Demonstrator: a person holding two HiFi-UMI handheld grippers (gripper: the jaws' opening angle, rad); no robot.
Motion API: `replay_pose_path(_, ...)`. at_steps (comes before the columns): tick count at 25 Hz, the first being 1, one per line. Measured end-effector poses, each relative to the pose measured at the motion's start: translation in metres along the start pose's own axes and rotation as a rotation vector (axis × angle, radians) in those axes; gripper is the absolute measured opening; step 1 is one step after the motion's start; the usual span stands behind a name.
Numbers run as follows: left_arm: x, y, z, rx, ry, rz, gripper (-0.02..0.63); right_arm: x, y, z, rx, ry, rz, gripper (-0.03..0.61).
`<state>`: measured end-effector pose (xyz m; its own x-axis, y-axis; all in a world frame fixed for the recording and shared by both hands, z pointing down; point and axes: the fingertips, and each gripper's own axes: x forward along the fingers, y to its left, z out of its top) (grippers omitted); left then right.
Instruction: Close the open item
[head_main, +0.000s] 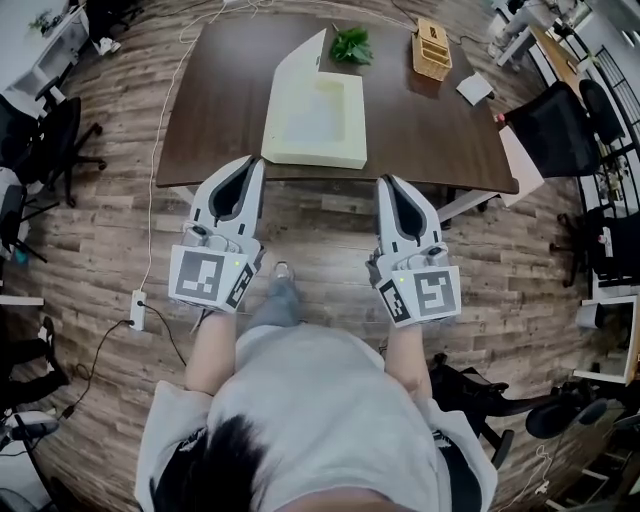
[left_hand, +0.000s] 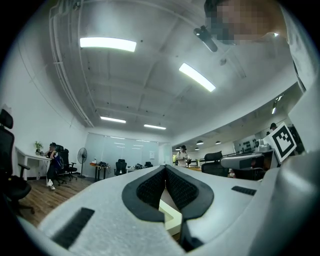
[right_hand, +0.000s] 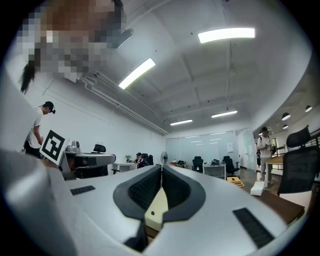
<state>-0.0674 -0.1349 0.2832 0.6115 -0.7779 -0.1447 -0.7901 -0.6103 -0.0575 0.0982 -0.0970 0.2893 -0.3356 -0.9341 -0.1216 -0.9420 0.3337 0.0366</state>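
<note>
1. Dark hair and grey-shirted shoulders of the person fill the bottom of the head view, with both forearms stretched forward and a gripper in each hand.
2. Ahead, a dark brown table stands on a wood-plank floor; both grippers are short of its near edge.
3. On the table, close to that near edge, lies the cream box. It is open, with its lid raised at the far left side.
4. The left gripper points at the box's left corner. Its jaws are clenched tip to tip with nothing between them, and the box shows beyond, below the tips.
5. The right gripper points just right of the box, jaws likewise pressed together and empty.
6. A wicker basket sits at the table's far right.
7. A green plant lies just behind the box.
8. A white card lies near the right edge.
</note>
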Motion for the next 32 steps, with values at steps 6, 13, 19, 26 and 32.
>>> replay_pose_path(6, 0.043, 0.025, -0.011, -0.002, 0.017, -0.034, 0.009, 0.046, -0.018, -0.003, -0.003, 0.0, -0.015, 0.014)
replay_pose_path(13, 0.081, 0.052, -0.032, -0.004, 0.05, -0.091, 0.009, 0.093, -0.031, -0.012, 0.0, 0.012, -0.039, 0.014)
replay_pose_path(19, 0.11, 0.064, -0.054, 0.014, 0.089, -0.182, 0.011, 0.128, -0.038, -0.019, -0.007, 0.024, -0.062, 0.014)
replay_pose_path(26, 0.137, 0.055, -0.099, 0.085, 0.185, -0.318, 0.119, 0.159, -0.048, -0.025, -0.034, 0.048, -0.086, 0.014)
replay_pose_path(32, 0.149, 0.036, -0.149, 0.119, 0.286, -0.426, 0.208, 0.177, -0.051, -0.035, -0.043, 0.072, -0.107, 0.014)
